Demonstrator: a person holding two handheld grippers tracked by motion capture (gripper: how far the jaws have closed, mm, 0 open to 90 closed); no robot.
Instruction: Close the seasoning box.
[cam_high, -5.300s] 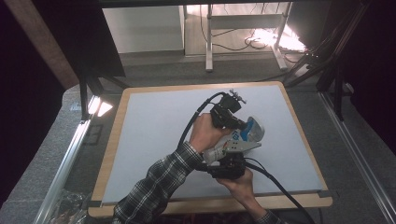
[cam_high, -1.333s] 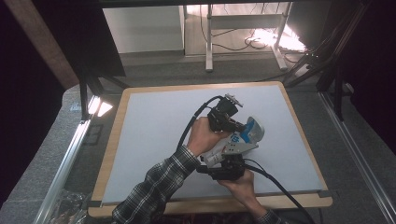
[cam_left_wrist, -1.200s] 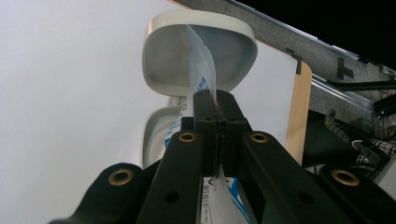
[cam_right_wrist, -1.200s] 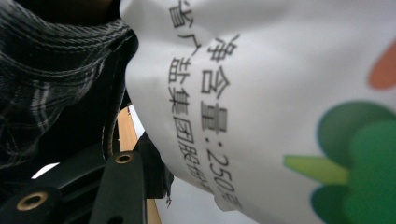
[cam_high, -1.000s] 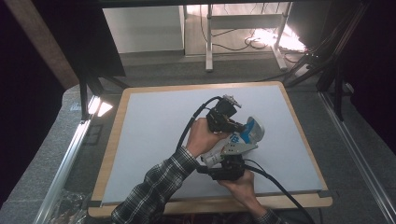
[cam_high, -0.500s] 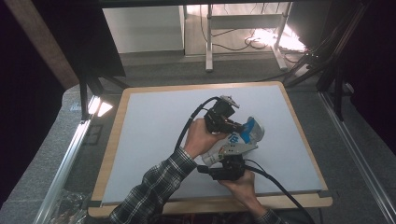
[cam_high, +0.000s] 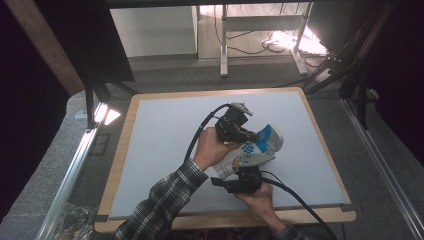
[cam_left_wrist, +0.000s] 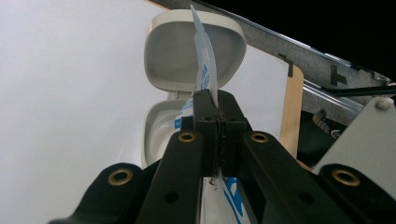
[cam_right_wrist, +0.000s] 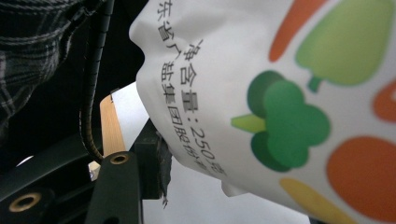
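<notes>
One soft white plastic pouch (cam_high: 248, 152), printed with blue patches, black Chinese characters and cartoon vegetables in green and orange, is held up over the middle of the surface (cam_high: 150, 135), a little to the right, between the person's two hands. What is inside the pouch cannot be seen. Its one hard part is a rounded, cream-coloured flip cap (cam_left_wrist: 194, 49) at the far right end, hinged wide open, so the smooth hollow of the lid and the oval mouth below it both show in the left gripper view. The left tool (cam_high: 248, 134) comes in from the far left side, and its two black jaws are pressed tight together on a thin flat edge of the pouch just short of the cap; the film sticks up between them like a blade. The right tool (cam_high: 239, 184) sits at the near end of the pouch, under it. In the right gripper view one black jaw touches the pouch's rounded bottom corner, but the other jaw is hidden, so whether it is clamped or loose cannot be told. A dark cable (cam_high: 197, 135) loops from the left tool past the left hand (cam_high: 212, 150), whose sleeve is plaid. The surface is a flat pale grey sheet framed in light wood, with rounded corners.
</notes>
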